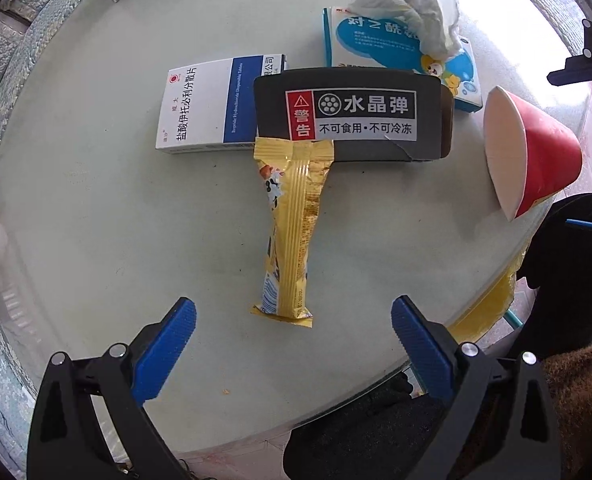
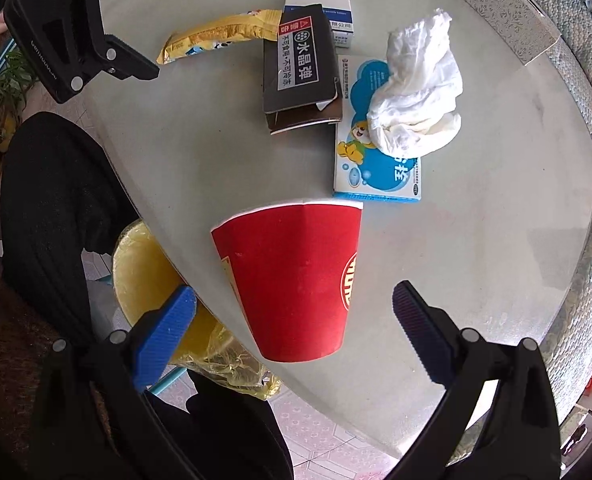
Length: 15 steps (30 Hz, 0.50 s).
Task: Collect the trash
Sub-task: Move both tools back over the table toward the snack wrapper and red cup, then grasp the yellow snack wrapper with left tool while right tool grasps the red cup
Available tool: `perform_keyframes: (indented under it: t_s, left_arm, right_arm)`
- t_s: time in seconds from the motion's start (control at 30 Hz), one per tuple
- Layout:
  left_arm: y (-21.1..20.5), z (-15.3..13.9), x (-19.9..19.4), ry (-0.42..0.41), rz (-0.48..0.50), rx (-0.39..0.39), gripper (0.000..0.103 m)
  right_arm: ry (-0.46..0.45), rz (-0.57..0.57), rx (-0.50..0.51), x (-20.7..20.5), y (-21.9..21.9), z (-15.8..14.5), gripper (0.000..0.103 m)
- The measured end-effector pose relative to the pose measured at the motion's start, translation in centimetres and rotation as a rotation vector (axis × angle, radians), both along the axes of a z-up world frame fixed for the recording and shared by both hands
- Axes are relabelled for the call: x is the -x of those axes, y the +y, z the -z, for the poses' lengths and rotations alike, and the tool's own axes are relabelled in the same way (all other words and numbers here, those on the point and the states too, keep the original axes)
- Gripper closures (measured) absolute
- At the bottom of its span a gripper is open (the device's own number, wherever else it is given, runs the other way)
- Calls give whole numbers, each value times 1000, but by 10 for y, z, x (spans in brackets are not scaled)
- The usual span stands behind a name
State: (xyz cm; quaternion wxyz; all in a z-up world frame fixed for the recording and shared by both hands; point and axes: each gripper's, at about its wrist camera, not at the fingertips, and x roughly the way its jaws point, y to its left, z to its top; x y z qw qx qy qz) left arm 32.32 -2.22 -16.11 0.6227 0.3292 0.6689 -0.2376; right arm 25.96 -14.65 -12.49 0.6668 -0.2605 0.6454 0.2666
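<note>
A: Where does the trash lie?

B: All of it is on the round pale desk (image 1: 96,220). In the left wrist view a long yellow foil snack wrapper (image 1: 292,224) lies in the middle, its near end just ahead of the left claw (image 1: 294,334), whose blue-padded fingers stand wide apart with nothing between them.

A: And at the wrapper's far end?

B: It touches a flat black cardboard box with a red warning label (image 1: 352,114). A white and blue medicine box (image 1: 216,106) lies to the left of that, and a blue and white cartoon-printed box (image 1: 376,44) lies beyond it, with a crumpled white tissue (image 1: 416,4) resting on top.

A: The right side?

B: A red paper cup (image 2: 296,280) lies on its side near the desk edge, rim pointing away. The right claw (image 2: 294,334) is open too, holding nothing, with the cup's base lying between its fingers in the right wrist view. A yellow plastic bag (image 2: 144,280) shows below the desk edge.
</note>
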Motion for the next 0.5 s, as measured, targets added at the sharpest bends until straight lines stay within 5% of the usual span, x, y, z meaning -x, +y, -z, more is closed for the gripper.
perform_keyframes:
  t_s: [0.5]
  left_arm:
    - [6,33,-22,46,-23,12,7]
  right_arm:
    - [30,1,11,0,7,34,7]
